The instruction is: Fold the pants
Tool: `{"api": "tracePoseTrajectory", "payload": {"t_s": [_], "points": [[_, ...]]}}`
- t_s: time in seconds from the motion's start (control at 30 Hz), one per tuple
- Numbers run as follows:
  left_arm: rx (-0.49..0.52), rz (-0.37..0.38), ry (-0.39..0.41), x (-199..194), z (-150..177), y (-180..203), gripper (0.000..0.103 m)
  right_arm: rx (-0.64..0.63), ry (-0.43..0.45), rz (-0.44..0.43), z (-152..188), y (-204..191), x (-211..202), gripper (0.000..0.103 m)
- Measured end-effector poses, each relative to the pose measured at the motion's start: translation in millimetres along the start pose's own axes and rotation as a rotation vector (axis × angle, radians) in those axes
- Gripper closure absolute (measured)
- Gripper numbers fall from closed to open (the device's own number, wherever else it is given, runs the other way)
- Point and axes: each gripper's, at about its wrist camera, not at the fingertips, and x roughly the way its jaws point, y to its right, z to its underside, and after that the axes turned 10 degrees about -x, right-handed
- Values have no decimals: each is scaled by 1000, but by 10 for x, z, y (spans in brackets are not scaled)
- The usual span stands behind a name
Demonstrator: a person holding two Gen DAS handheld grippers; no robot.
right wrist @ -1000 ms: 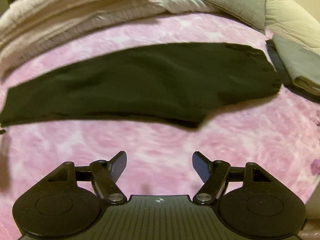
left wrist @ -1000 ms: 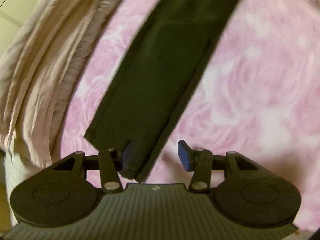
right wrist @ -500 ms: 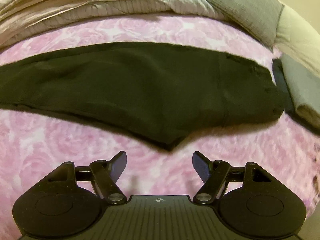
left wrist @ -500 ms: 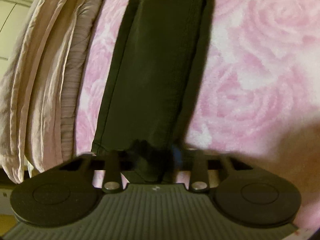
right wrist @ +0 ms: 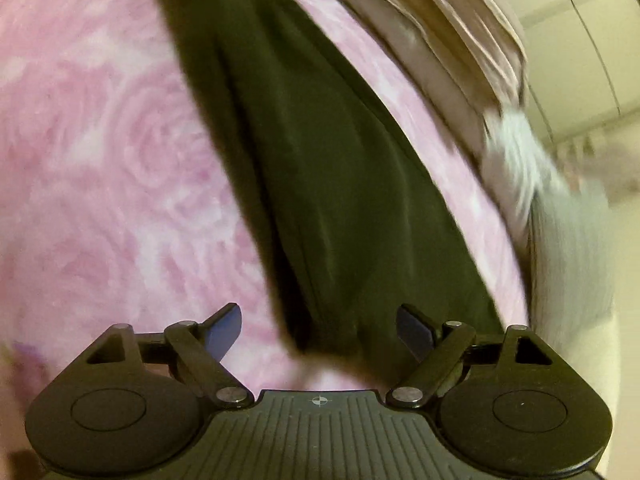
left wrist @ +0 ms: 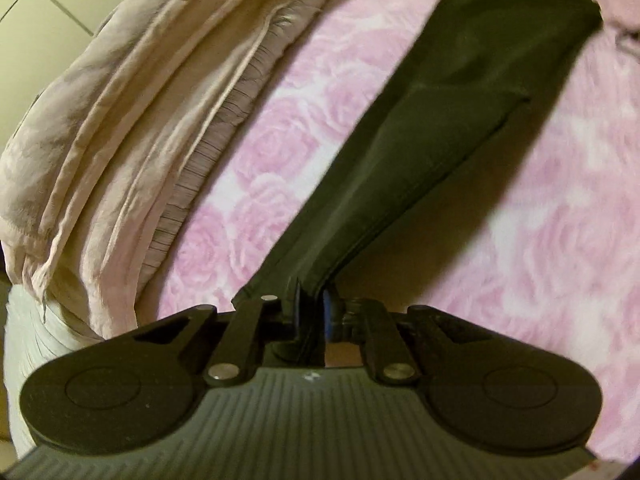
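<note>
Dark green pants (left wrist: 432, 148) lie lengthwise on a pink rose-patterned bedcover (left wrist: 560, 240). My left gripper (left wrist: 314, 312) is shut on the hem end of the legs, and the cloth rises off the bed toward it. In the right wrist view the same pants (right wrist: 320, 168) run away from the camera, their near end between the fingers. My right gripper (right wrist: 318, 328) is open around that near end, with its blue pads apart on either side of the cloth.
A rumpled beige blanket (left wrist: 120, 128) is heaped along the left of the bed, seen also at the upper right as the blanket (right wrist: 460, 28). A blurred grey cushion (right wrist: 560, 240) sits at the right edge. A pale wall (right wrist: 580, 40) lies behind.
The left gripper closed on the leg hems and lifted them. The right gripper swung from facing the pants' long side to their end and came up close, staying open.
</note>
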Motion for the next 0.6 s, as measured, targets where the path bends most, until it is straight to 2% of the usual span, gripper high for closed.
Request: {"api": "tracePoseTrajectory", "payload": {"t_s": [0.23, 0.3, 0.33, 0.4, 0.5, 0.6], "points": [[-20, -9, -19, -127, -160, -19, 94, -158, 117, 98, 104, -157, 282, 22], [-17, -21, -24, -153, -180, 1, 94, -188, 95, 138, 147, -144, 321, 34], [6, 5, -21, -159, -177, 13, 94, -198, 76, 147, 215, -119, 354, 35], [20, 1, -29, -176, -183, 61, 94, -202, 77, 145, 331, -71, 365, 38], [67, -13, -39, -180, -165, 159, 94, -253, 87, 133, 350, -111, 345, 58], [142, -42, -52, -191, -108, 289, 94, -240, 81, 104, 337, -82, 341, 72]]}}
